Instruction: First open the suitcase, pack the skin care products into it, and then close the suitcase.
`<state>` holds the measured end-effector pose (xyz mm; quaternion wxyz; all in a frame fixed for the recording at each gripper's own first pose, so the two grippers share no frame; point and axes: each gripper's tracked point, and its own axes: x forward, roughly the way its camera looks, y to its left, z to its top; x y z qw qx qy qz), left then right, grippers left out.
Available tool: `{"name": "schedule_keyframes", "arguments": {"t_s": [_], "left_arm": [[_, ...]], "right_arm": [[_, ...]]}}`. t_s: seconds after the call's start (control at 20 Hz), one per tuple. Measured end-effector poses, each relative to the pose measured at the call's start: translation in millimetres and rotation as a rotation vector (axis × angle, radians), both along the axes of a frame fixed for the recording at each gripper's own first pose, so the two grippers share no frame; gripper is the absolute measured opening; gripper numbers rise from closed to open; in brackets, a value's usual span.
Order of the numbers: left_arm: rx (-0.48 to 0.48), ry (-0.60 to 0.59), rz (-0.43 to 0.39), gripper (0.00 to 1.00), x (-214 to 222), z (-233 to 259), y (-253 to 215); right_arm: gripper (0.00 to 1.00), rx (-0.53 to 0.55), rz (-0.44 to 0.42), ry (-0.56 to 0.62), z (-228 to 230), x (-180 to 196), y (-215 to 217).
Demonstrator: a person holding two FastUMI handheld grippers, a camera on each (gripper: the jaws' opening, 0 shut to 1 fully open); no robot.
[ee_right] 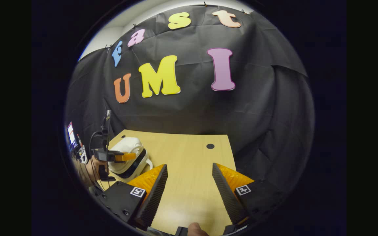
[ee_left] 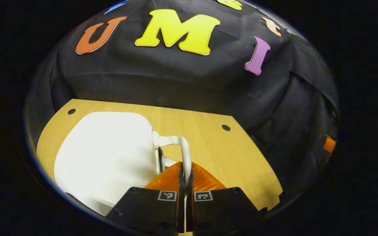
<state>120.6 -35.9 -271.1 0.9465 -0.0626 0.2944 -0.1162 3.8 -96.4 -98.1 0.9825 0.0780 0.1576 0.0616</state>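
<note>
Left gripper view: my left gripper (ee_left: 185, 178) is pinched on the white suitcase's handle (ee_left: 184, 149); the suitcase (ee_left: 107, 157) lies left of my fingers on the wooden table (ee_left: 215, 147). I cannot tell its contents.

Right gripper view: my right gripper (ee_right: 189, 183) is spread, holding nothing, over bare table, well apart from the suitcase at far left; the left gripper is nearer.

Bare table (ee_right: 189, 170) right of suitcase (ee_right: 126, 157)
</note>
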Motion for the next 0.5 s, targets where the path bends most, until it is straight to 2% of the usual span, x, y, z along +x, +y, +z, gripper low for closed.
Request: {"name": "schedule_keyframes", "arguments": {"t_s": [0.1, 0.25, 0.35, 0.45, 0.5], "left_arm": [[0.044, 0.022, 0.013, 0.06, -1, -17, -6], [0.088, 0.054, 0.028, 0.1, -1, -33, -13], [0.114, 0.075, 0.023, 0.13, -3, -39, -17], [0.11, 0.09, 0.0, 0.22, -5, -41, -26], [0.1, 0.093, 0.009, 0.33, -4, -42, -27]], "right_arm": [[0.77, 0.012, -0.014, 0.013, -5, -3, -2], [0.77, 0.018, -0.029, 0.029, -13, -5, -1], [0.81, 0.016, -0.037, 0.036, -16, -4, 2], [0.78, 0.017, -0.044, 0.037, -16, -3, 7], [0.78, 0.014, -0.049, 0.04, -16, -1, 9]]}}
